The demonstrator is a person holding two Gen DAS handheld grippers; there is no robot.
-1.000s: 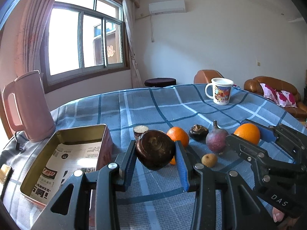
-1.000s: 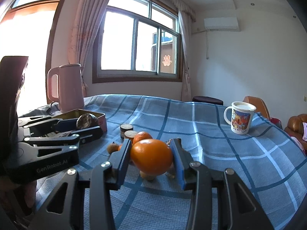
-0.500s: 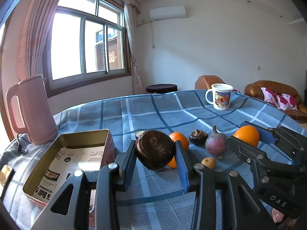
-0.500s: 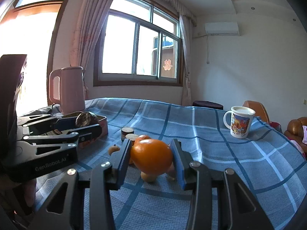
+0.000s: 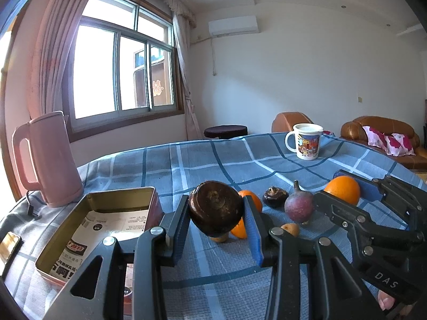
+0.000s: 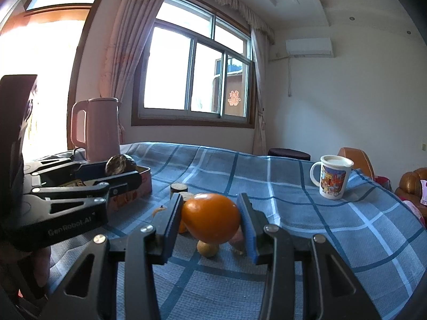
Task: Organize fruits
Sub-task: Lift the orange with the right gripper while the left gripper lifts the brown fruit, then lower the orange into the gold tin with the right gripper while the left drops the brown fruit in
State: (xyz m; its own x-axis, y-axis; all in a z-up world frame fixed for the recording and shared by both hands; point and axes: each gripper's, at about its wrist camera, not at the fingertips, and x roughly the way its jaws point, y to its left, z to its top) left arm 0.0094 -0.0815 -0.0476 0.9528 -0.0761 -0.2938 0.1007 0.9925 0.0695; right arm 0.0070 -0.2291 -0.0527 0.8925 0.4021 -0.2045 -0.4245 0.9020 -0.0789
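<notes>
Checked woven cloth (image 5: 186, 160); round dark fruit (image 5: 215, 208), glossy orange (image 6: 210, 221) gripped.

Left gripper (image 5: 216, 229): black plastic frame with triangular cut-outs, silver round screw heads, blue pads on the inner finger (image 5: 253, 237) faces. Same gripper at left of the right-wrist frame carries white "GenRobot.AI" lettering.

Right gripper (image 6: 210, 224): same black build, silver screws, blue pads; white "DAS" marking, lower right of the left-wrist frame. Bare skin at the lower frame edges.

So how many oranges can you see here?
2. One orange is clamped in the right gripper; another orange sits on the table behind the left gripper. Others may be hidden.
</notes>
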